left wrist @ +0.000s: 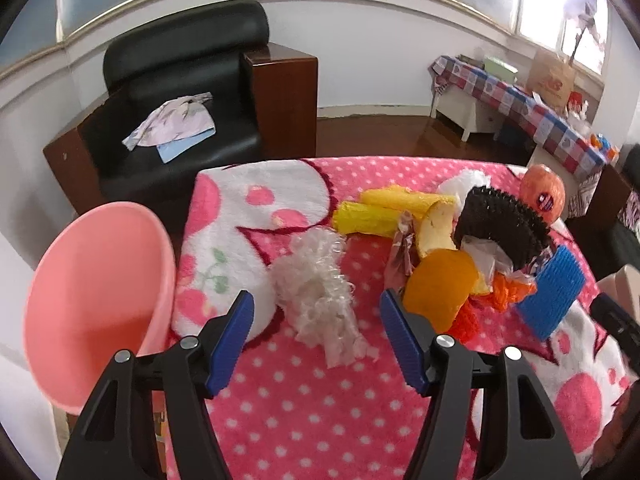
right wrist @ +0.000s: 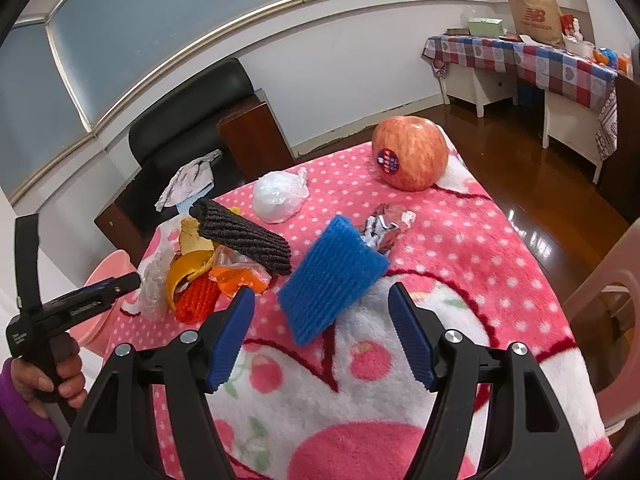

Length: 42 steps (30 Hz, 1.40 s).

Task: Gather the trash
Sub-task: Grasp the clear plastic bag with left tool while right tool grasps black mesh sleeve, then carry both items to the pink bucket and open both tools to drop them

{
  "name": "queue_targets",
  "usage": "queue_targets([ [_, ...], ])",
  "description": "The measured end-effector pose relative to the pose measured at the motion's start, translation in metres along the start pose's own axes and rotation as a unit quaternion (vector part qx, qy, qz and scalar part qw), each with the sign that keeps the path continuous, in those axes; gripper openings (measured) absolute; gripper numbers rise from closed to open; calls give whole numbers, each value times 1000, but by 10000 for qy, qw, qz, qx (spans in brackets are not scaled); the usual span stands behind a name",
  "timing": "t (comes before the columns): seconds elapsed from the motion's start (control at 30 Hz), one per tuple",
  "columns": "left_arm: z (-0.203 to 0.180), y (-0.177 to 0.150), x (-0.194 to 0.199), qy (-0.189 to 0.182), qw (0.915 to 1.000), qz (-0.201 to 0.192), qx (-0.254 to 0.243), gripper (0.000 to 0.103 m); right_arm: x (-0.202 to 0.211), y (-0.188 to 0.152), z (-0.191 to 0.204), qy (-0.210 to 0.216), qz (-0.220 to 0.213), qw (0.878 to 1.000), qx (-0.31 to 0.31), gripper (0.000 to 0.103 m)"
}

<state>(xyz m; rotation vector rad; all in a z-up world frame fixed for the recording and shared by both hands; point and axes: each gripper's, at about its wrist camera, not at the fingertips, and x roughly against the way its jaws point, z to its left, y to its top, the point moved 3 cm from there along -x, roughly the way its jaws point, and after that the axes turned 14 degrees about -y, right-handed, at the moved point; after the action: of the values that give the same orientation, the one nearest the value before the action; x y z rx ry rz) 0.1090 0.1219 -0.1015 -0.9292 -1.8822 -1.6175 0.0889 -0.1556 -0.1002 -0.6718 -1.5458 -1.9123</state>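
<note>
Hovering with both grippers' fingers apart and empty, your left gripper (left wrist: 316, 336) faces the wrap (left wrist: 320, 292) at 12 o'clock: light, crinkly, springy; pinch its bunched middle on the bench (left wrist: 320, 420).

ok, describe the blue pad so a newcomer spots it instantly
On the pink dotted blanket, look ahead of the open right gripper. The blue pad lies there, right of the peel pile. It is the only blue, flat, ribbed rectangle among the scraps.
</note>
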Motion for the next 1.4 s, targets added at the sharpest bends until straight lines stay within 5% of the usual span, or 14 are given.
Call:
queue_targets([
  [0.07, -2, -1, -12, 16, 9999, 133, -62, 57, -3, 3, 3, 54, 2, 10000, 50, 70],
  [0.2, -1, -5, -28, 56, 9993, 380, -38, 29, -7, 14, 16, 245, -82, 9994, 208, 69],
  [0.3, 1, -6, -23, -3, 9997, 262, 1, 24, -8, 24, 32, 488, -164, 9979, 403, 69],
  [0.63, -2, -6, 21, -143, 9997, -189, -56, 22, -26, 41, 84, 832, -163, 9920, 933, 58],
  [0.8, -3, -8, 38, -198, 9992, -343, -38, 22, -36, 41, 90, 720, 39, 9929, 944, 21],
  [0.9, -4, -10, 51, -223, 9986, -467, -48, 22, -32, 39, 82, 731, 115, 9942, 778, 15],
  [1.13, -4, -12, 82, -312, 9962, -816, -58, 22, 5, 47, 73, 872, -174, 9940, 637, 12],
  [1.4, 16, -17, 130, -89, 9916, -1293, -16, 22, 43, 64, 110, 1847, -255, 9812, 493, 12],
])
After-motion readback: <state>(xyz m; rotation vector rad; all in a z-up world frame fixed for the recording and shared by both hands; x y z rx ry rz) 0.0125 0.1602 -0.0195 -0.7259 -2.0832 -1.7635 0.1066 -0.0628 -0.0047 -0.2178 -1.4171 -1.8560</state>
